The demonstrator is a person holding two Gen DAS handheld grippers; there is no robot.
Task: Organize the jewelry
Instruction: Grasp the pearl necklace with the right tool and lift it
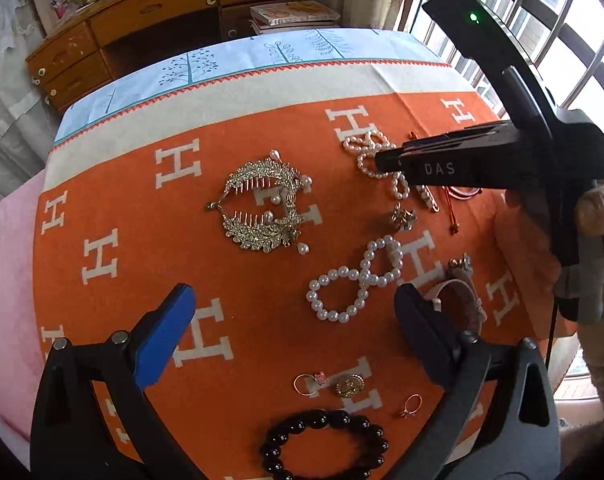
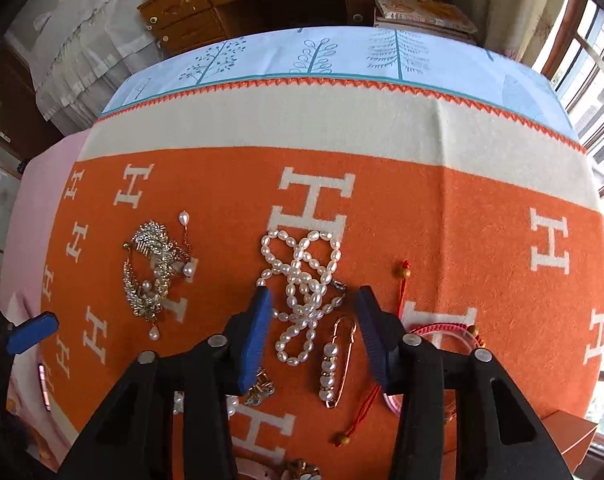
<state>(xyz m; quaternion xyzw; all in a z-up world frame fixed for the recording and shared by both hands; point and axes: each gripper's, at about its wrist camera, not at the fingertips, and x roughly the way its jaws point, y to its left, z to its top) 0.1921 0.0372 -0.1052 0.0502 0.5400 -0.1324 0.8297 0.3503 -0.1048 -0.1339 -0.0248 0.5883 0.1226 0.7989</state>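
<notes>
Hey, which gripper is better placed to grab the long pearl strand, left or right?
Right. The right gripper hangs over the tangled pearl strand, its open jaws framing the strand's lower loops. The left gripper sits nearer the round pearl bracelet, away from that strand.

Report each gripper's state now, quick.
Left gripper: open, holding nothing, above the round pearl bracelet.
Right gripper: open, holding nothing; the pearl necklace and pearl pin lie between its fingers.
</notes>
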